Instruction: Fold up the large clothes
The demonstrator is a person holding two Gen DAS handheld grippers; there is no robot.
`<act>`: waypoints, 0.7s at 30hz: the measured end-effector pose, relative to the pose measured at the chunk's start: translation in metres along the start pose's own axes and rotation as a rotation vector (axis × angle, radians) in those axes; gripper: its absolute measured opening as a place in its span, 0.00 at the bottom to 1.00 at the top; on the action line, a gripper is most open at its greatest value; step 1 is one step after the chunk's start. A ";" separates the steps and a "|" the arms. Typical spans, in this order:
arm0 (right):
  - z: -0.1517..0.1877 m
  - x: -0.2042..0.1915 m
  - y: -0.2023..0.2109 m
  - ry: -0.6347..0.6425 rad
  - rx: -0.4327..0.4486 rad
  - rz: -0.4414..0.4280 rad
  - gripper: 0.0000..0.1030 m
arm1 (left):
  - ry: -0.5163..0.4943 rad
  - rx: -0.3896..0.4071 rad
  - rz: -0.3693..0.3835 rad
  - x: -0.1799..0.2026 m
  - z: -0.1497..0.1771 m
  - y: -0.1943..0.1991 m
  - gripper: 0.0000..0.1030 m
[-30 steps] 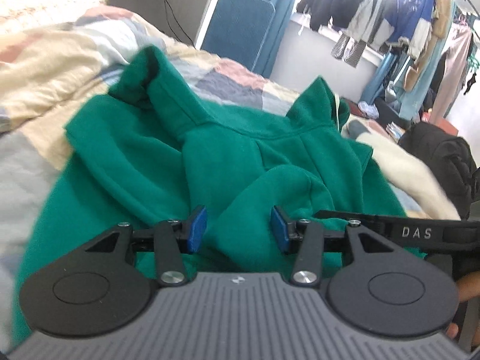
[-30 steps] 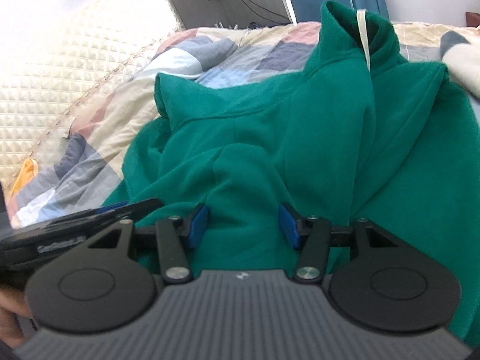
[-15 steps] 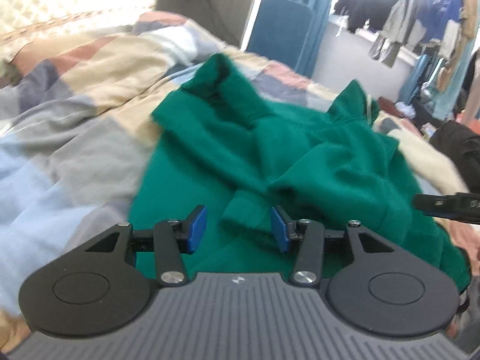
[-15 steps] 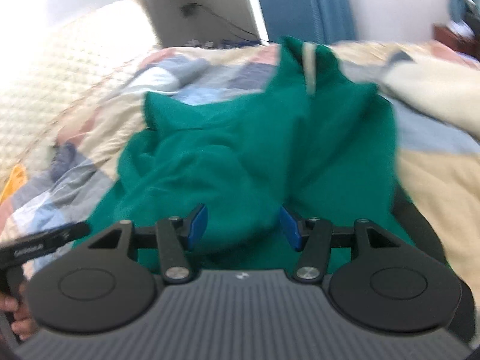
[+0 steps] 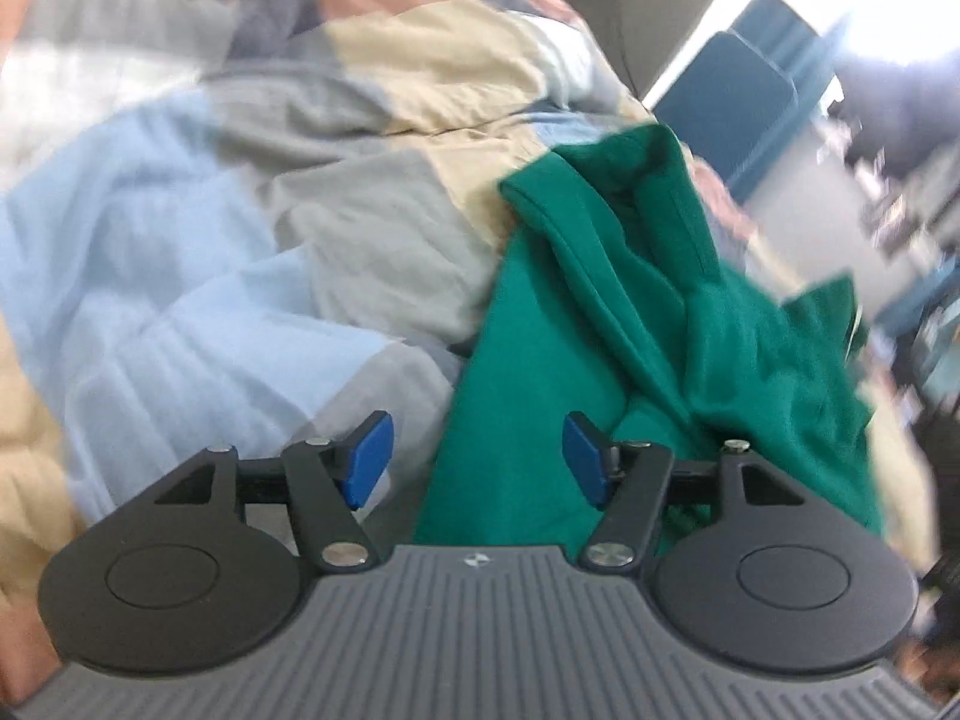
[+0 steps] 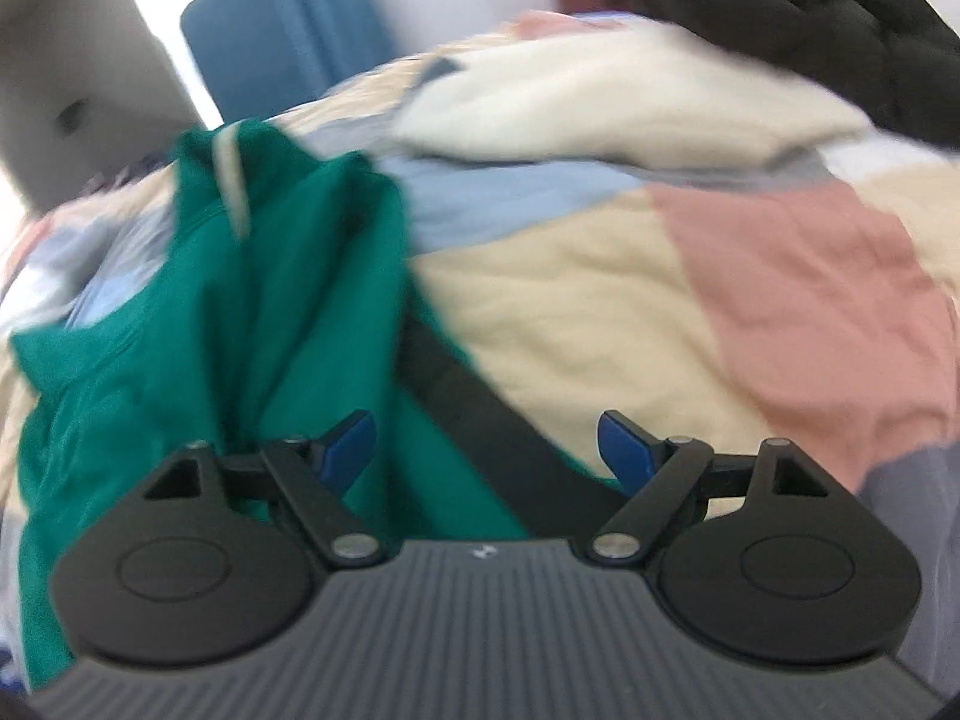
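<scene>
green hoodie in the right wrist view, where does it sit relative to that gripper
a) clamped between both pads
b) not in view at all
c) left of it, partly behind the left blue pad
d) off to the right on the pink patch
c: the green hoodie fills the left side of the view, with cloth behind the left pad of the right gripper, whose jaws are opening with no cloth pinched between them.

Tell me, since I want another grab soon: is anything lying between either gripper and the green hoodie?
Nothing visible. The green hoodie lies uncovered on the patchwork quilt, right before the opening left gripper and right gripper.
</scene>
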State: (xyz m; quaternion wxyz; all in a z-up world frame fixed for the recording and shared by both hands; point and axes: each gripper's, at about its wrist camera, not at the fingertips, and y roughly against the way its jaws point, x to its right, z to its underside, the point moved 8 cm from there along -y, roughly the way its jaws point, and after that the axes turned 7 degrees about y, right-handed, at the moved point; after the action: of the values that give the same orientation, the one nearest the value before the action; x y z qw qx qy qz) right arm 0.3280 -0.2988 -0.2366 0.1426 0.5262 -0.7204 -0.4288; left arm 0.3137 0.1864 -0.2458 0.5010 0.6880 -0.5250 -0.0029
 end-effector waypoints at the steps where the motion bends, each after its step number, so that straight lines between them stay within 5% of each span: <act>1: 0.002 0.007 -0.005 -0.058 -0.026 -0.021 0.81 | 0.045 -0.008 0.008 -0.006 -0.002 -0.001 0.67; 7: 0.010 0.028 -0.019 -0.263 -0.104 -0.098 0.82 | 0.181 -0.044 0.026 -0.028 -0.005 -0.011 0.67; 14: 0.028 -0.008 -0.027 -0.254 -0.249 -0.313 0.83 | 0.210 -0.204 0.143 -0.013 0.020 -0.033 0.67; 21: 0.040 -0.039 -0.014 -0.200 -0.298 -0.463 0.83 | 0.225 -0.257 0.151 -0.009 0.037 -0.036 0.67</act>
State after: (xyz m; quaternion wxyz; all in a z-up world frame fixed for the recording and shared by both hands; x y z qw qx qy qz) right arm 0.3262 -0.2472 -0.2612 0.0448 0.6048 -0.5207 -0.6010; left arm 0.3164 0.1659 -0.2939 0.6390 0.5731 -0.5112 0.0446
